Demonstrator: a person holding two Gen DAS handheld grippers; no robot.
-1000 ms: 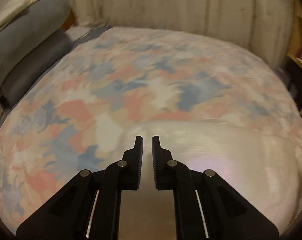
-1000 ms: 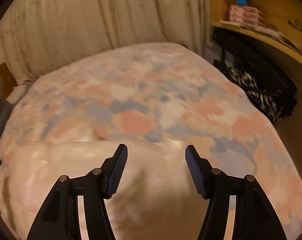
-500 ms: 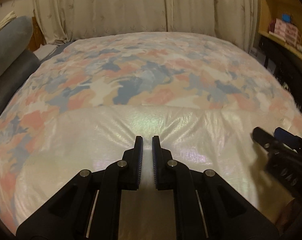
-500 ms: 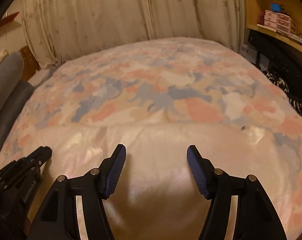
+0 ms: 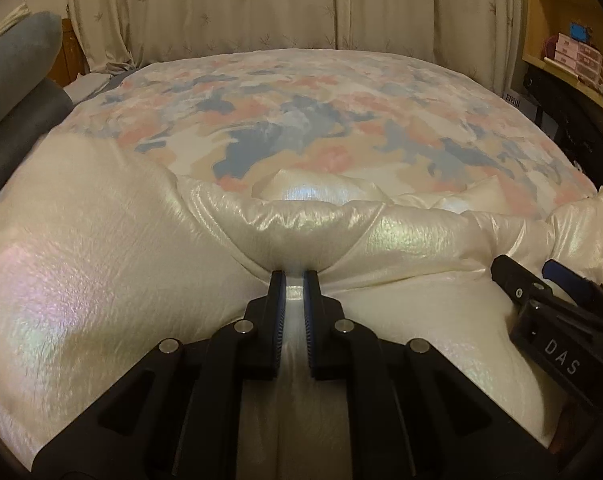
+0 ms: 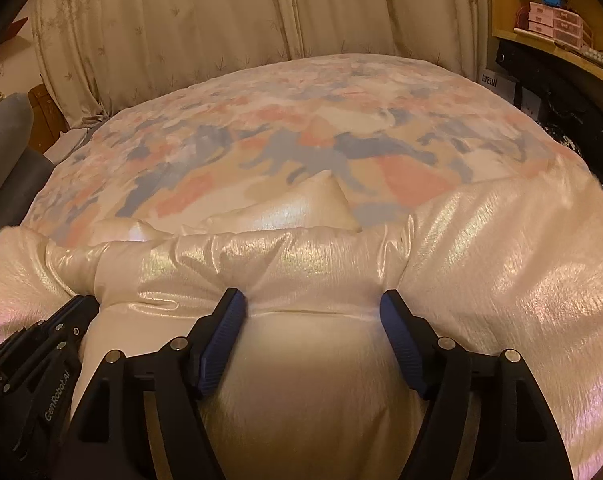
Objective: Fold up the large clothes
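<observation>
A large pearly-white padded garment (image 5: 101, 264) is seen spread over the near end of a bed covered by a patterned bedspread (image 5: 301, 120) in pink, blue and cream; the bedspread is taken as the landmark. The garment's far edge is bunched into a puffy ridge lying across the bedspread's near part, with two pointed folds standing just beyond the ridge. The left gripper (image 5: 294, 280) is seen nearly closed, a thin pinch of the white fabric clamped between its pads at the ridge, the cloth drawn into gathers toward the tips. The right gripper (image 6: 312, 306) is seen held wide, its jaws having just been opening; the blue pads (image 6: 401, 344) stand on either side of a broad bulge of the same garment, and a squeeze on it cannot be made out. The two grippers are noted side by side on the ridge, near each other. Beyond the bedspread's far edge, pale curtains (image 6: 221, 20) are hung. To the bedspread's left, grey pillows (image 5: 17, 80) are stacked; to its right, a wooden shelf (image 6: 549, 46) bearing pink boxes (image 6: 553, 26) is recorded.
</observation>
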